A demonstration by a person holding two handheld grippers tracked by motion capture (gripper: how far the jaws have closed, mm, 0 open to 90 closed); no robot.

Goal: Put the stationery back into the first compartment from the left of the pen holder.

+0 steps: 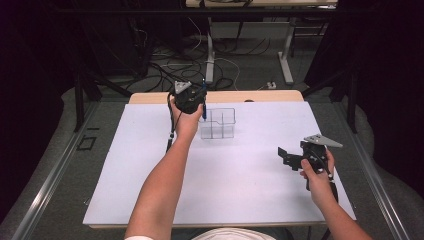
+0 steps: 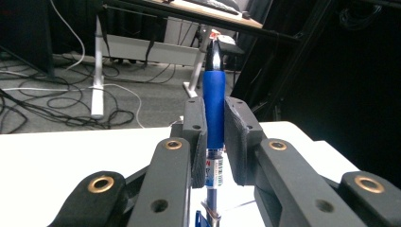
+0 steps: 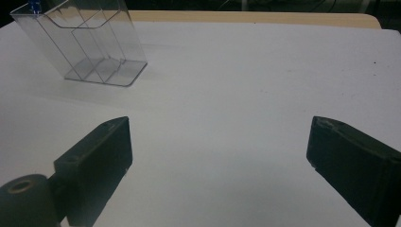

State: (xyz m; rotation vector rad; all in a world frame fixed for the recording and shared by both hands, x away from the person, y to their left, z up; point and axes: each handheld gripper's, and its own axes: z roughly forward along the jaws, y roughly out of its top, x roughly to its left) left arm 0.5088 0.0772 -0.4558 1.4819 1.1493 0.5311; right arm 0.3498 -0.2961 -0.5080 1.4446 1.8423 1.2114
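A blue pen [image 2: 214, 111] stands upright between the jaws of my left gripper [image 2: 215, 142], which is shut on its barrel. In the high view the left gripper [image 1: 192, 100] holds the pen [image 1: 204, 102] just above the left edge of a clear plastic organiser [image 1: 218, 123] with compartments, at the far middle of the white board. My right gripper [image 1: 286, 156] hovers open over the board's right side with nothing between its jaws. The right gripper view shows the organiser [image 3: 87, 42] at top left, far beyond the spread jaws [image 3: 217, 156].
The white board [image 1: 235, 175] lies on a wooden table [image 1: 220, 96]. Beyond the table are cables [image 1: 170, 65] on the floor and white desk legs [image 1: 286, 55]. Metal rails run along both sides.
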